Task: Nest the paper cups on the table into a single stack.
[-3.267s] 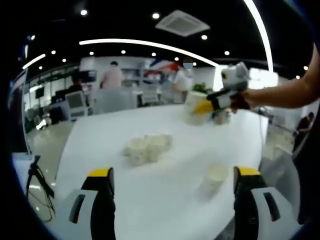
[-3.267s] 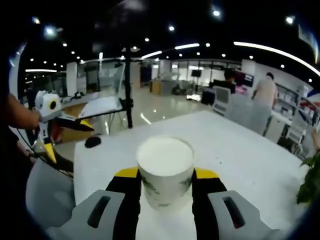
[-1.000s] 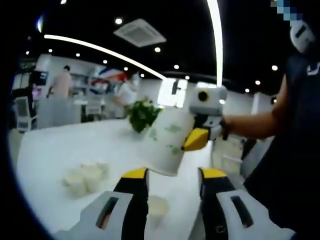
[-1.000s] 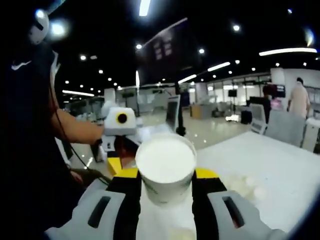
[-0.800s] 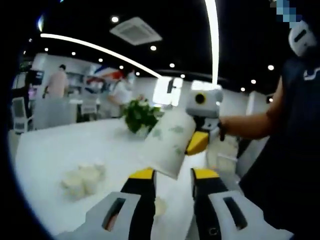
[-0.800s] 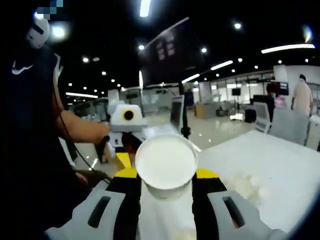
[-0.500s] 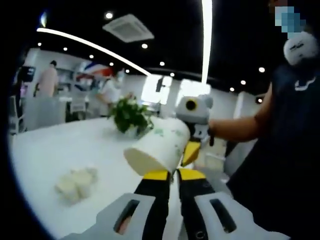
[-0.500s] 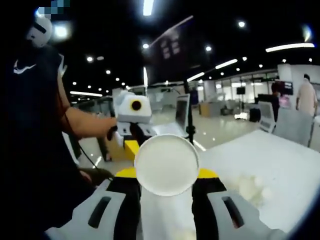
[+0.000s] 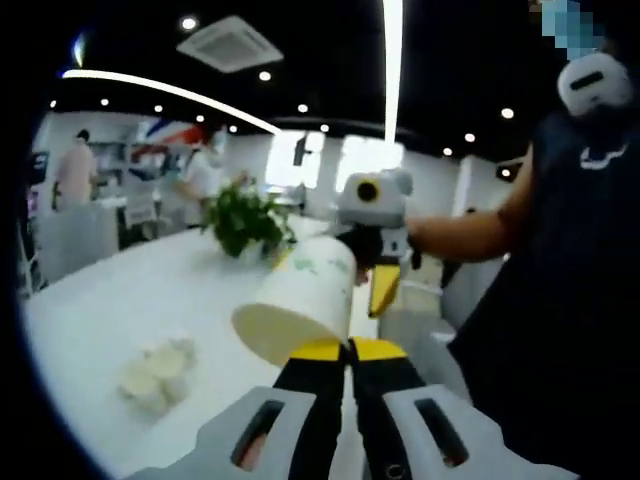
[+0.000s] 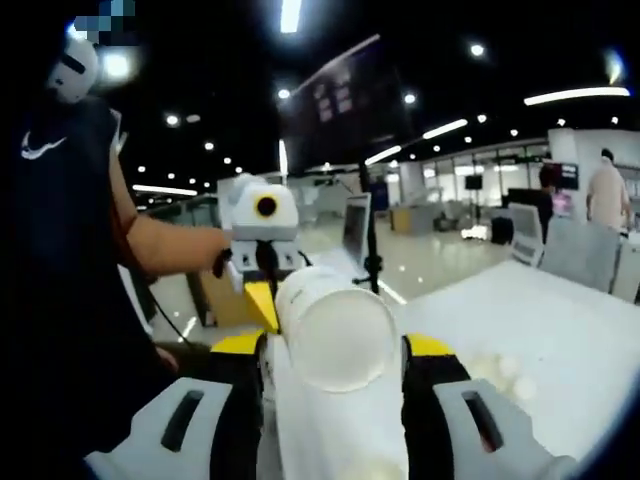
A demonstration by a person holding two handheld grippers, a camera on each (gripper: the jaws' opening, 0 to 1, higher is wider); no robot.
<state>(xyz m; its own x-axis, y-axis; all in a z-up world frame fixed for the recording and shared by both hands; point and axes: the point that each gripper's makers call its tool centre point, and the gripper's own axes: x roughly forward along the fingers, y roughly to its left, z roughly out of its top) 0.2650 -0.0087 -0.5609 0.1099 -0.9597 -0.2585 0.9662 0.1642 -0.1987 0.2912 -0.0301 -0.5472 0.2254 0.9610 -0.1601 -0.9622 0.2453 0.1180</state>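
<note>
Up in the air, the left gripper (image 9: 346,349) pinches the rim of a paper cup (image 9: 296,307) with its jaws shut tight. The right gripper (image 10: 334,347) has jaws wide apart around that cup. More cups (image 9: 157,372) sit together on the white table (image 9: 120,300).

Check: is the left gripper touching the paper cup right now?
Touching. In the left gripper view the left gripper has its jaws nearly closed on the rim of the paper cup, no gap visible. The right gripper now stands wider around the cup.
</note>
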